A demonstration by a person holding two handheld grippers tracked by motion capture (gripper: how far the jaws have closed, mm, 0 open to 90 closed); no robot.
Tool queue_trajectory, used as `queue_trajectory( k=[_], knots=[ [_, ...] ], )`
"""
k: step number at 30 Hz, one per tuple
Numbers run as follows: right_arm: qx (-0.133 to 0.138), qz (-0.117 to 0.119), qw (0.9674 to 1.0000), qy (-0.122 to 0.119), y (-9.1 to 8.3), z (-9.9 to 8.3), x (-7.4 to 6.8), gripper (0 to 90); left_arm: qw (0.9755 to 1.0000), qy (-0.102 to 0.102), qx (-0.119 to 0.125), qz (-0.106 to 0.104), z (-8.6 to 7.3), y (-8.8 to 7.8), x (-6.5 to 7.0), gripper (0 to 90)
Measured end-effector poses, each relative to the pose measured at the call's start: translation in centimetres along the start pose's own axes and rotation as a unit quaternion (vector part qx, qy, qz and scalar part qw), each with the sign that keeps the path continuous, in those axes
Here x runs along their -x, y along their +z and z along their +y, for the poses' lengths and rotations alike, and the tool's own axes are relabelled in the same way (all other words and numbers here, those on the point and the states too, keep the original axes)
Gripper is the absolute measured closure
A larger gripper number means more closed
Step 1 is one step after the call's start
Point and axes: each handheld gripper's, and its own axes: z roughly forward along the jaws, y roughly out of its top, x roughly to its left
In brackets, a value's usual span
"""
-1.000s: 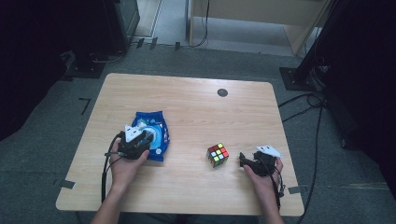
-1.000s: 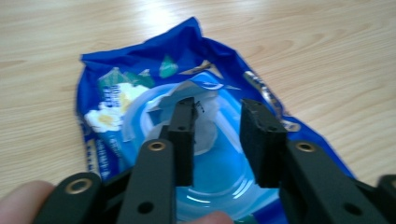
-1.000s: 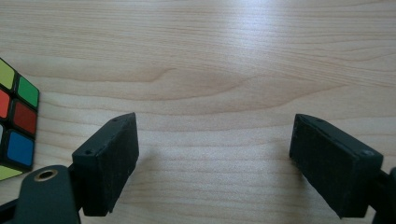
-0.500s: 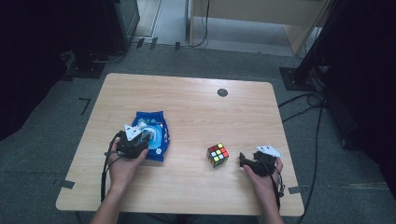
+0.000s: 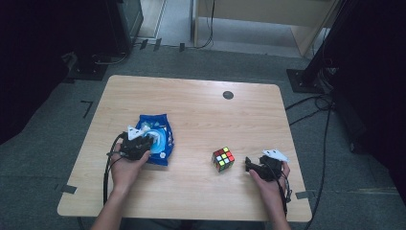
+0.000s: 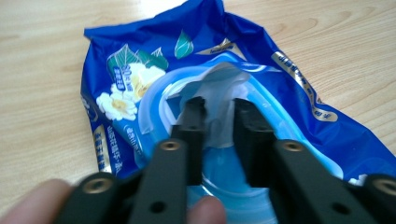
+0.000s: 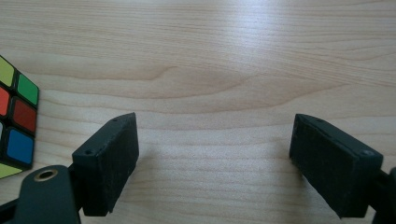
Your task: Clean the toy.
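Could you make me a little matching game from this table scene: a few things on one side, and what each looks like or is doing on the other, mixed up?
Things:
1. wet wipes pack
2. puzzle cube
3. left gripper
4. right gripper

States:
A. jaws wide apart over bare wood, nothing between them
B. blue, crinkled, lying flat with a white wipe poking from its opening
C. jaws have just been closing, with the white wipe between them
D. many-coloured squares, standing free on the table between the two hands

Pairs: 1-B, 2-D, 3-C, 4-A
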Motion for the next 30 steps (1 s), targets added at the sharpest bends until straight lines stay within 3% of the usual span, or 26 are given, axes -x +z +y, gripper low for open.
queue_trajectory(
  k=[2, 8, 13, 20, 25, 28, 30],
  knots=[
    [0.001, -0.001, 1.0, -0.002, 0.0, 0.0, 0.0, 16.4, 0.9999, 0.015, -0.006, 0.001, -0.1, 0.1, 0.0, 90.0],
    [0.0, 0.001, 1.0, -0.002, 0.0, 0.0, 0.0, 16.4, 0.9996, 0.024, 0.008, -0.008, -0.1, -0.4, -0.1, 90.0],
    [0.0, 0.001, 1.0, -0.002, 0.0, 0.0, 0.0, 16.4, 0.9985, 0.032, 0.043, -0.006, 0.3, -1.3, 0.0, 90.0],
    [0.0, 0.001, 1.0, -0.002, 0.0, 0.0, 0.0, 16.4, 0.9943, 0.042, 0.097, -0.01, 0.9, -2.8, 0.0, 90.0],
    [0.0, 0.0, 1.0, -0.002, 0.0, 0.0, 0.0, 16.4, 0.9957, 0.029, 0.08, -0.037, 0.7, -2.5, -0.2, 90.0],
    [0.0, 0.0, 1.0, -0.002, 0.0, 0.0, 0.0, 16.4, 0.9967, 0.024, 0.07, -0.035, 0.6, -2.1, -0.5, 88.2],
    [0.0, 0.001, 1.0, -0.002, 0.0, 0.0, 0.0, 16.4, 0.9974, 0.029, 0.064, -0.02, 0.6, -1.9, -0.6, 77.3]
  ],
)
